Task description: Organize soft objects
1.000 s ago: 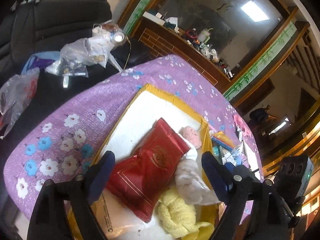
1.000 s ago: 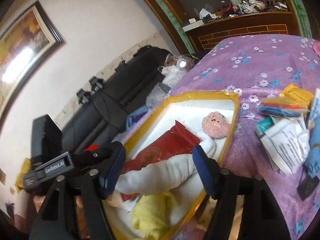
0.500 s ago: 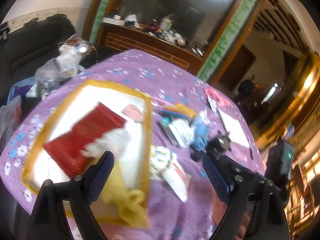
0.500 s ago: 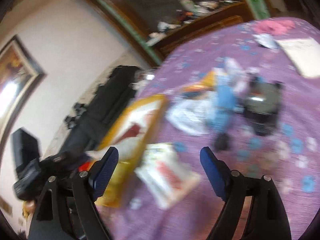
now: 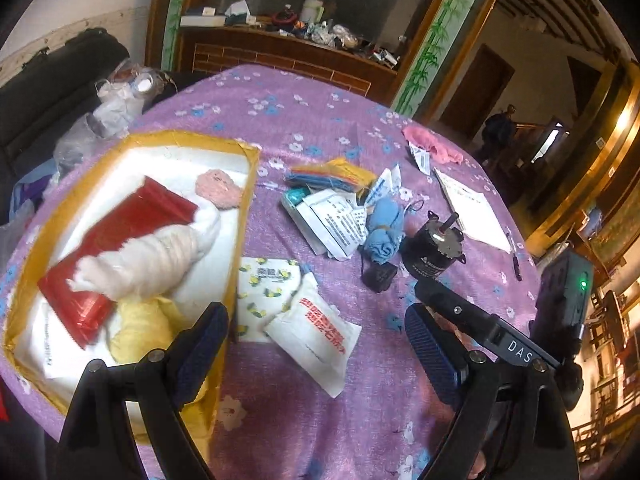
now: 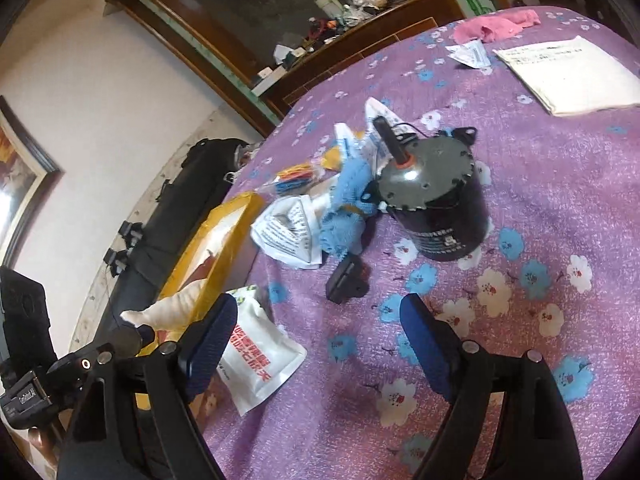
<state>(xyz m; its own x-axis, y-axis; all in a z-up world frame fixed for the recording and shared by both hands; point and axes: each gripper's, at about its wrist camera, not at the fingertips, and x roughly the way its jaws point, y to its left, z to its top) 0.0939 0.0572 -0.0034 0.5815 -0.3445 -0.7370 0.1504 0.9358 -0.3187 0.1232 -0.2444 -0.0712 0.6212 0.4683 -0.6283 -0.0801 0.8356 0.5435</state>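
Note:
A yellow-rimmed box (image 5: 245, 208) on the purple flowered table holds a red packet (image 5: 120, 236), a white rolled towel (image 5: 152, 260), a yellow cloth (image 5: 136, 328) and a pink puff (image 5: 218, 188). Beside the box lie two white soft pouches (image 5: 316, 332). A blue cloth (image 5: 384, 232) lies against a black motor (image 5: 434, 246). A pink cloth (image 5: 430, 146) sits far back. My left gripper (image 5: 316, 344) hangs open above the pouches. My right gripper (image 6: 316, 338) is open and empty, over the table in front of the motor (image 6: 436, 204) and the blue cloth (image 6: 348, 208).
Paper leaflets (image 5: 332, 220), a coloured packet (image 5: 332, 172), a small black block (image 6: 346, 276) and a white booklet (image 6: 568, 72) lie on the table. A black sofa (image 5: 48, 84) with plastic bags stands at the left. A cluttered wooden sideboard (image 5: 288, 52) stands behind.
Both grippers swung from over the box to the right, over the cluttered middle of the table. The right jaws spread a little wider. Nothing was picked up.

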